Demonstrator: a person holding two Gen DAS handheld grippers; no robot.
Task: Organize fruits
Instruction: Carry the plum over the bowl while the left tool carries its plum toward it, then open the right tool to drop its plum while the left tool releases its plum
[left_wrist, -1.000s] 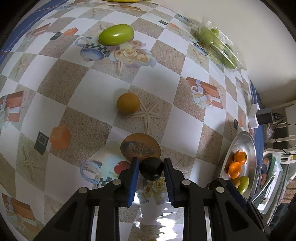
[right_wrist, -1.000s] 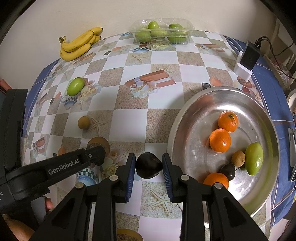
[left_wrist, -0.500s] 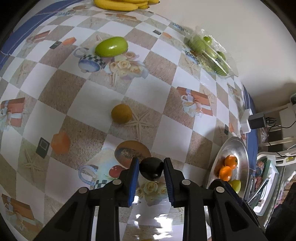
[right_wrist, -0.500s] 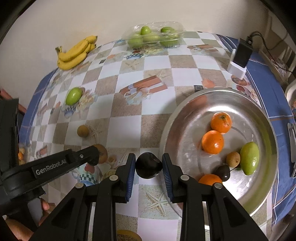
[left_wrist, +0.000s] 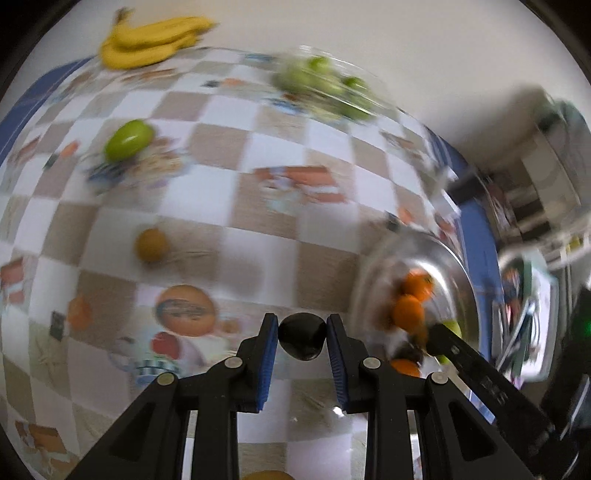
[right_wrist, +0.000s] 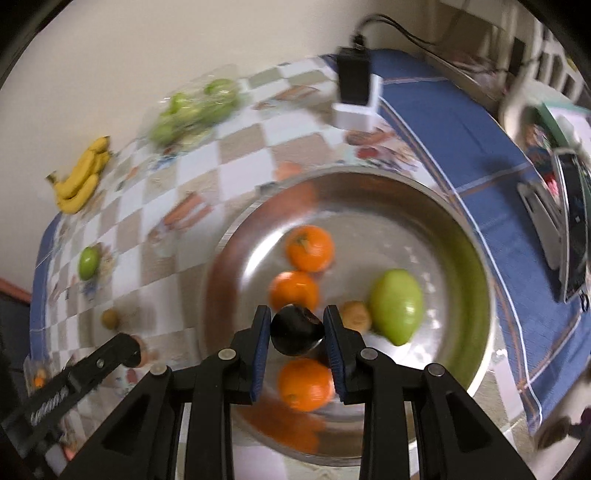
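Two claws, each clamped on a small dark glossy fruit. My left claw (left_wrist: 302, 341) holds its dark fruit (left_wrist: 302, 340) above the checkered desk (left_wrist: 280, 240), short of the round steel bowl (left_wrist: 452, 266). My right claw (right_wrist: 297, 328) holds its own dark fruit (right_wrist: 295, 328) over the steel bowl (right_wrist: 476, 266), above the oranges (right_wrist: 309, 248), beside a small brown fruit (right_wrist: 355, 316) and a green mango (right_wrist: 397, 305).

Plan, as I judge it: lower right claw into a bare patch of the bowl, release low so the fruit won't roll or bruise; keep left claw clear, then follow it in.

Loose on the desk: green mango (left_wrist: 127, 139), round brown fruit (left_wrist: 150, 244), yellow banana bunch (left_wrist: 155, 40), clear pack of green fruit (left_wrist: 325, 86). Desk has a blue border and meets a plain pale wall; black charger on a white block (right_wrist: 356, 92) at its far right edge. Frames are blurred.
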